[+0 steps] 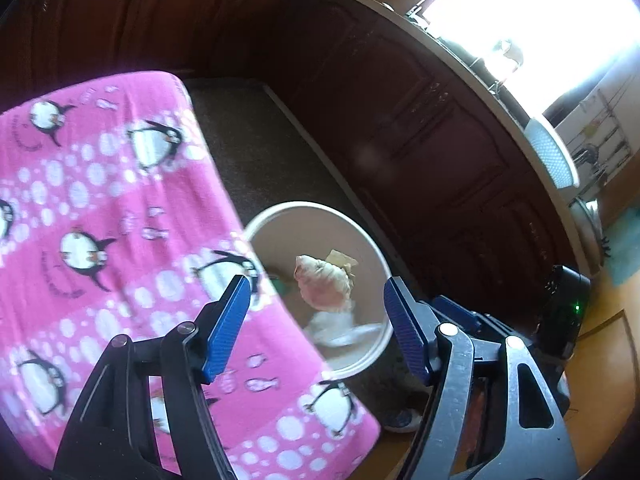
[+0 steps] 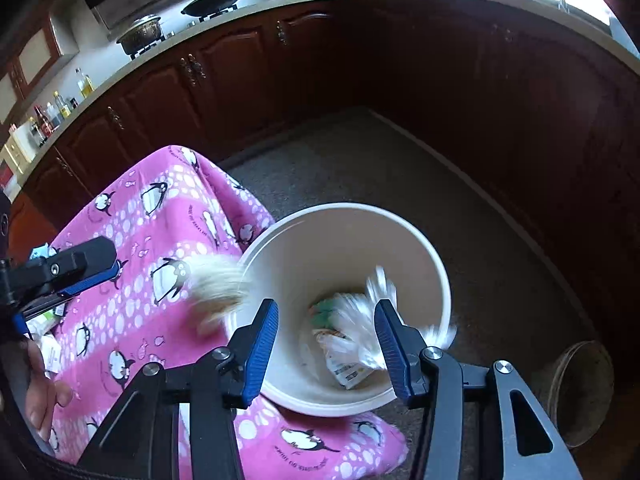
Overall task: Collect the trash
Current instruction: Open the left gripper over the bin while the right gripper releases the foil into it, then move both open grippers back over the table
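Note:
A white round bin (image 1: pixel 374 258) stands on the brown carpet beside a pink penguin cloth (image 1: pixel 100 240). It holds crumpled paper and wrappers (image 1: pixel 324 284). In the right wrist view the bin (image 2: pixel 436 264) holds plastic wrap and packets (image 2: pixel 348 336). A blurred white piece (image 2: pixel 218 286) is in the air at the bin's left rim. My left gripper (image 1: pixel 316 328) is open and empty above the bin. My right gripper (image 2: pixel 326 348) is open and empty over the bin's mouth. The left gripper also shows in the right wrist view (image 2: pixel 68 276).
Dark wooden cabinets (image 2: pixel 360 80) run behind the bin under a countertop with pans and bottles. A brown bowl-like object (image 2: pixel 580 392) sits on the carpet at right. Small items (image 2: pixel 48 344) lie at the cloth's left edge. A slippered foot (image 1: pixel 400 418) shows below the bin.

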Demonstrator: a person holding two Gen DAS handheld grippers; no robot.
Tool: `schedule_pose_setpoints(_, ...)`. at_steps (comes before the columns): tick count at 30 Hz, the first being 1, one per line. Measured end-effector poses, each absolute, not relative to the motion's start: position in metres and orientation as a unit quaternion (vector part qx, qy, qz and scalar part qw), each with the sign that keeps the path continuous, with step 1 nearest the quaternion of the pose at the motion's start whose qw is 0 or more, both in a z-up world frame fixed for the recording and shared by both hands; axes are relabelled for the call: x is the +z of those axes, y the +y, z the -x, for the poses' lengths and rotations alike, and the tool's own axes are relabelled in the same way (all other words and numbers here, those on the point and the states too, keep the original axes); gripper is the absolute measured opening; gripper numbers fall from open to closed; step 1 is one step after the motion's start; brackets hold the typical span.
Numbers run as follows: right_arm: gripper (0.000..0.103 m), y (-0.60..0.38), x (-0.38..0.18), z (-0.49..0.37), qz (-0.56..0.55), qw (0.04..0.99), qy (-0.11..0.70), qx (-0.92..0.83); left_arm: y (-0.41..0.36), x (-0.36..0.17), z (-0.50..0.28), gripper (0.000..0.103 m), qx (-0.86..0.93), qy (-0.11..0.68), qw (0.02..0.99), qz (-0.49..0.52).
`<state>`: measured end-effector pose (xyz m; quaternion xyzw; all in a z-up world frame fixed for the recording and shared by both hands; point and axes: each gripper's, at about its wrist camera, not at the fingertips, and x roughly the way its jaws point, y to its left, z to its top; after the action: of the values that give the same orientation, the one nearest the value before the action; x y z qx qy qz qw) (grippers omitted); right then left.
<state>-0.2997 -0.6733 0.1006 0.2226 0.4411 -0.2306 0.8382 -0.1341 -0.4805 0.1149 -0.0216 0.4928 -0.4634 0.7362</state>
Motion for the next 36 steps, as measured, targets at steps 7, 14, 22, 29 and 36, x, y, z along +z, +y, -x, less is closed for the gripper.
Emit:
schedule_pose_setpoints(7, 0.048, -0.654, 0.102, 0.297, -0.219, 0.845, 0.436, -0.219, -0.454, 0.129, 0.139, 0.068, -0.425, 0.444, 0.788, -0.028)
schedule_pose_setpoints(14, 0.058, -0.624, 0.120, 0.286, -0.202, 0.860, 0.420, -0.206, -0.411, 0.140, 0.140, 0.068, -0.377, 0.401, 0.833, -0.053)
schedule_pose_setpoints(22, 0.061, -0.581, 0.148, 0.270, -0.177, 0.882, 0.396, -0.184, -0.356, 0.161, 0.141, 0.068, -0.330, 0.369, 0.867, -0.060)
schedule_pose_setpoints(29, 0.065, -0.534, 0.170, 0.250, -0.162, 0.899, 0.378, -0.149, -0.296, 0.178, 0.144, 0.068, -0.285, 0.342, 0.894, -0.055)
schedule_pose_setpoints(36, 0.066, -0.485, 0.185, 0.231, -0.150, 0.912, 0.365, -0.111, -0.237, 0.190, 0.144, 0.068, -0.234, 0.325, 0.915, -0.049)
